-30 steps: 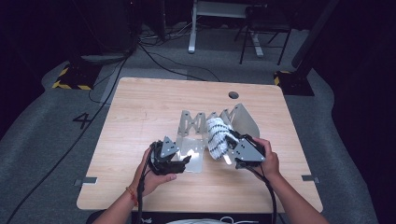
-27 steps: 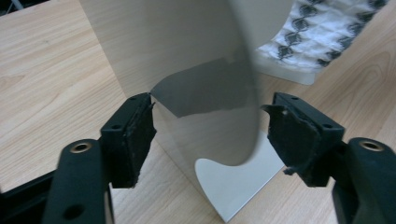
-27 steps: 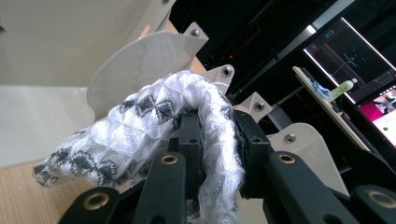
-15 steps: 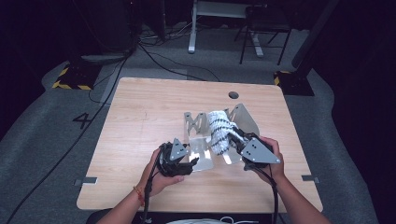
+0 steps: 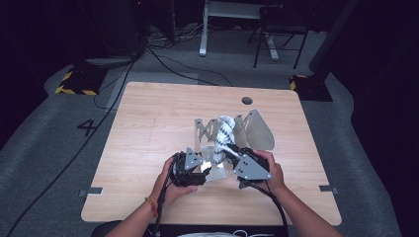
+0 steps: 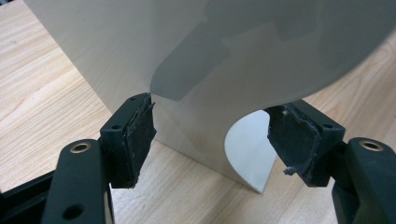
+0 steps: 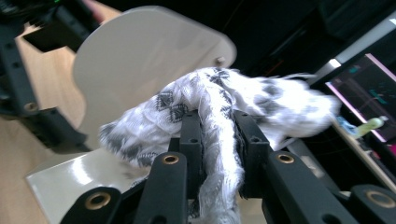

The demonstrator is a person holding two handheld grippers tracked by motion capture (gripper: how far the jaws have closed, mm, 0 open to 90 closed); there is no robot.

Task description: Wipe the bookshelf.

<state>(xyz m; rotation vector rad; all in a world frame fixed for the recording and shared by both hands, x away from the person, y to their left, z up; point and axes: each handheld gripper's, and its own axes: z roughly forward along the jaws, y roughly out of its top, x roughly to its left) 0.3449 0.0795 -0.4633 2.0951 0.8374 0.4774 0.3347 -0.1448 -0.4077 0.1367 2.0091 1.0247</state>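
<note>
The right claw [image 7: 217, 140] pinches a patterned cloth [image 7: 219, 100], held up beside the metal rack [image 5: 247, 131] standing mid-bench [image 5: 148, 123]. The left claw [image 6: 210, 135] is spread, one pad at each side of the rack's end plate [image 6: 196, 70], not gripping. To do this well, the left should likely steady that plate while the right keeps the cloth taut and feeds it slowly.

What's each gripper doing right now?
Left gripper: open, jaws either side of the metal stand's plate.
Right gripper: shut on the patterned cloth.
</note>
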